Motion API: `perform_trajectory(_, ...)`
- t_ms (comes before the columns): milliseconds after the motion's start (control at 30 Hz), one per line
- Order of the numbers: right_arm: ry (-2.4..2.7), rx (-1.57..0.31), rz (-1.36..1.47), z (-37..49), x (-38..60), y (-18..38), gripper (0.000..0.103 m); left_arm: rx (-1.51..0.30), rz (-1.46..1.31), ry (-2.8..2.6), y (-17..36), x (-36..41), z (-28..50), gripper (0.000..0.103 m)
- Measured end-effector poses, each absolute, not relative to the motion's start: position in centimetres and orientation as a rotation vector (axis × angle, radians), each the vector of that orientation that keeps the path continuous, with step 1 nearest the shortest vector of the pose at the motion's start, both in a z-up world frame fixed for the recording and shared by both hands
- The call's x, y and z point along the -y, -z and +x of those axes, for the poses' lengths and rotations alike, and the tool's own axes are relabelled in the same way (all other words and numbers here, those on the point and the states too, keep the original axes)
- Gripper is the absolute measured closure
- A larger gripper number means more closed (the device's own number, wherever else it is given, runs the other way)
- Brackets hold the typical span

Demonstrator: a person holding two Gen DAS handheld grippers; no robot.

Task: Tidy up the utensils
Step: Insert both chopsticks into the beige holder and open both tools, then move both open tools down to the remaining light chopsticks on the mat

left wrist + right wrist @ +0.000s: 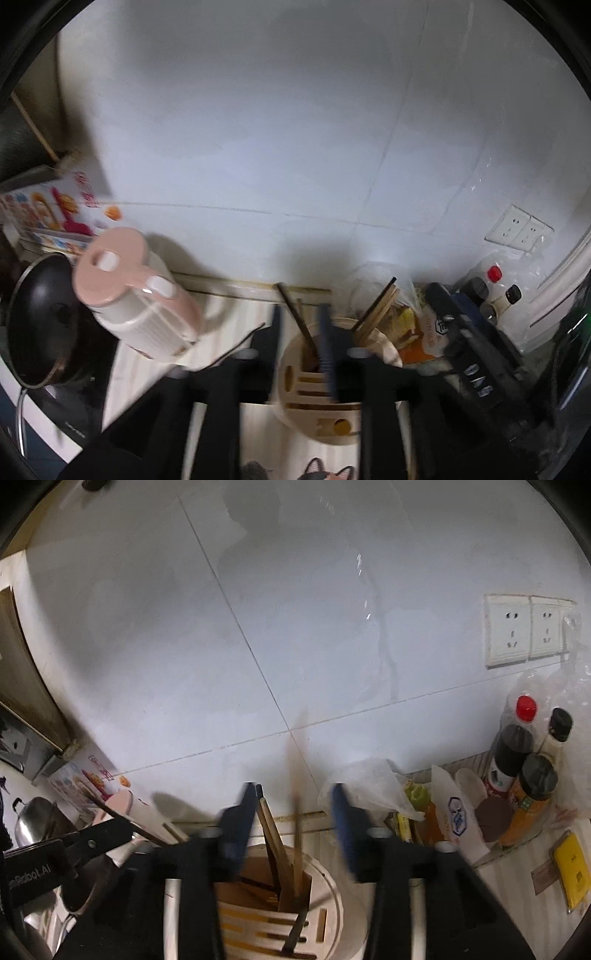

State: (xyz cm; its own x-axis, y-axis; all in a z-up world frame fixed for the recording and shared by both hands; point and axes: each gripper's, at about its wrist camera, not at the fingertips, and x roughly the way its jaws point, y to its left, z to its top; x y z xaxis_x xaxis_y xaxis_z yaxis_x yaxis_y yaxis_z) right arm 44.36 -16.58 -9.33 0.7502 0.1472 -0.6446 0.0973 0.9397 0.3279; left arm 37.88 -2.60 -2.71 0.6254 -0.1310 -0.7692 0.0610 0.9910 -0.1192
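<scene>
A round cream utensil holder [286, 369] [334, 886] with slots and a wooden compartment stands on the counter by the white tiled wall. Several brown chopsticks [297, 317] [275, 838] lean upright in it. My left gripper [301, 326] hangs over the holder, blue pads apart, one chopstick in the gap untouched. My right gripper [295, 821] is also open above the holder. A blurred chopstick [297, 775] stands between its pads with room on both sides. More chopsticks [376, 310] lean at the holder's right side. The right gripper's black body [469, 354] shows beside it.
A pink-lidded jug [136, 295], a black pan [40, 321] and a colourful box [55, 210] stand to the left. Bottles [517, 757], a plastic bag [373, 782], packets and a yellow pad [570, 871] crowd the right. Wall sockets [524, 631] sit above them.
</scene>
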Motion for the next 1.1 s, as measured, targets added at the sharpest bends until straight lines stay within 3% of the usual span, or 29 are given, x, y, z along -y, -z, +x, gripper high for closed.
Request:
perform_trajectory(33,-0.022,-0.725,0.356,44.0,16.7,8.8,0.053,-0.880,-0.083,0.093,2.4,2.2,37.5,0.035)
perform_trajectory(67,-0.018,-0.723,0.356,43.6,16.8,8.1,0.053,-0.865,-0.083,0.075,2.0,1.7,36.9,0.027)
perform_trajectory(200,0.004,-0.730,0.323,41.6,16.7,5.9,0.043,-0.826,-0.065,0.038,1.1,0.6,34.7,0.021)
perform_trajectory(267,0.015,-0.737,0.311,40.6,16.8,4.9,0.036,-0.818,-0.042,0.021,1.2,0.4,33.6,0.011)
perform_trajectory(300,0.018,-0.742,0.308,39.7,16.8,4.5,0.032,-0.811,-0.027,0.016,1.3,0.3,33.0,0.000)
perform_trajectory(633,0.077,-0.852,0.327,32.6,19.1,5.4,0.029,-0.918,0.022,0.026,6.9,0.6,28.7,0.000)
perform_trajectory(1100,0.338,-1.204,0.432,26.4,28.9,19.1,0.031,-1.198,0.140,0.097,20.3,8.2,25.2,0.000)
